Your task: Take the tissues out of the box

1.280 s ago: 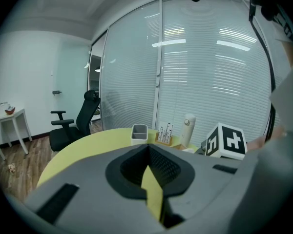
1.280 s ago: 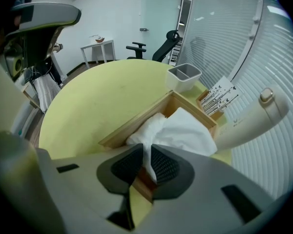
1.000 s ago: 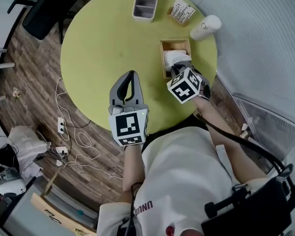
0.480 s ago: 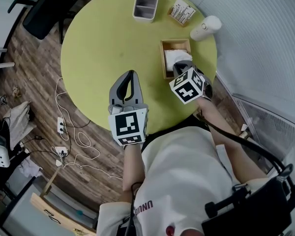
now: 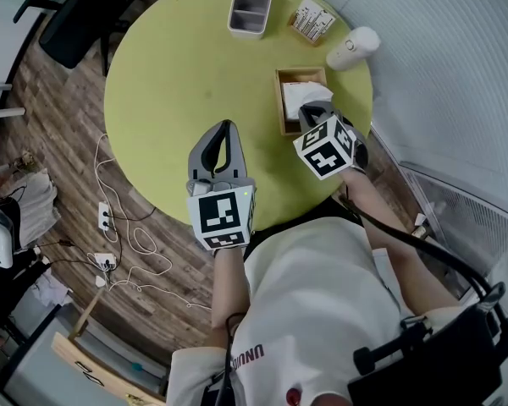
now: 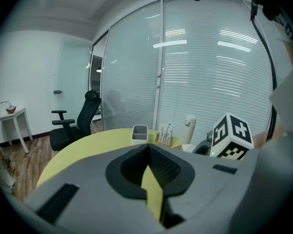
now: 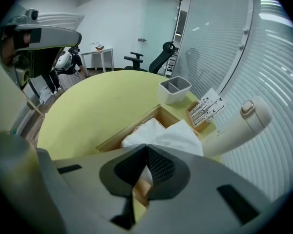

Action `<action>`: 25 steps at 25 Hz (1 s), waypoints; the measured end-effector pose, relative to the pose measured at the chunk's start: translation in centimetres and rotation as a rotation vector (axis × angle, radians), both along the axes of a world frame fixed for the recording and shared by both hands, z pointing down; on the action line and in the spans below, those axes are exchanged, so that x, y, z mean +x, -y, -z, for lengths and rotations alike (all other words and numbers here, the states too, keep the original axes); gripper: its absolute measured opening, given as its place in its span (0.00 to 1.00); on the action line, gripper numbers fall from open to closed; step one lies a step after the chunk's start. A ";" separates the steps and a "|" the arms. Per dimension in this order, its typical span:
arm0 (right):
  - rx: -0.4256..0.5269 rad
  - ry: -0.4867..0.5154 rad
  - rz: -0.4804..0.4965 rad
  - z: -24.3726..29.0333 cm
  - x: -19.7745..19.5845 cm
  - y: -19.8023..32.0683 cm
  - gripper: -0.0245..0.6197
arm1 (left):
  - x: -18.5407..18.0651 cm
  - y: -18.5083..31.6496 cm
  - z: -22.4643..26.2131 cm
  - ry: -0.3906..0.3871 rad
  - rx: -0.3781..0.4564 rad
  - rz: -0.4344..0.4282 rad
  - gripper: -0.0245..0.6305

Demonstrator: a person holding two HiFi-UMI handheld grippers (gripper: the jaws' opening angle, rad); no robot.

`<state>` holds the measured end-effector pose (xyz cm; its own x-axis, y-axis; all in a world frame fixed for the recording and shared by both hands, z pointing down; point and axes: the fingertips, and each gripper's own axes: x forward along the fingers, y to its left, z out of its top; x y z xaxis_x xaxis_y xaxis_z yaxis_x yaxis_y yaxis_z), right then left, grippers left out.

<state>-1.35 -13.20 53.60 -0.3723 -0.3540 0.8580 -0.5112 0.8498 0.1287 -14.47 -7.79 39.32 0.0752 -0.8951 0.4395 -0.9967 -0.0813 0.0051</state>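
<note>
A wooden tissue box [image 5: 284,100] lies on the right side of the round yellow-green table [image 5: 178,66], with a white tissue [image 5: 307,91] sticking up out of it. My right gripper [image 5: 314,110] reaches down into the box's near end and is shut on that tissue. In the right gripper view the jaws [image 7: 146,149] meet on a fold of the tissue [image 7: 171,133], above the box rim [image 7: 129,129]. My left gripper [image 5: 227,128] hovers over the table's near edge, left of the box. It is shut [image 6: 149,149] with nothing in it.
A grey two-part container [image 5: 250,11], a small wooden card holder [image 5: 313,19] and a white bottle [image 5: 353,47] stand at the table's far side. A black office chair [image 5: 76,19] stands to the far left. Cables and a power strip [image 5: 106,218] lie on the wooden floor.
My right gripper has shifted slightly right and toward me, and its fingers have drawn together on the tissue. The left gripper has kept still. Someone at the left edge has moved.
</note>
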 end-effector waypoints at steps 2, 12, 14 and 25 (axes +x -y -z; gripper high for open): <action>0.006 0.004 -0.002 0.1 0.0 0.0 0.07 | 0.1 0.0 0.0 -0.001 0.001 -0.001 0.06; 0.030 0.024 -0.013 1.3 -0.2 0.6 0.07 | -0.1 -0.1 0.0 0.004 0.005 0.003 0.06; 0.035 0.029 -0.015 1.5 -0.3 0.7 0.07 | 0.0 0.1 0.2 0.002 0.007 -0.002 0.06; 0.066 0.050 -0.031 2.5 -0.3 0.9 0.07 | -0.1 -0.1 0.4 0.000 0.019 -0.007 0.06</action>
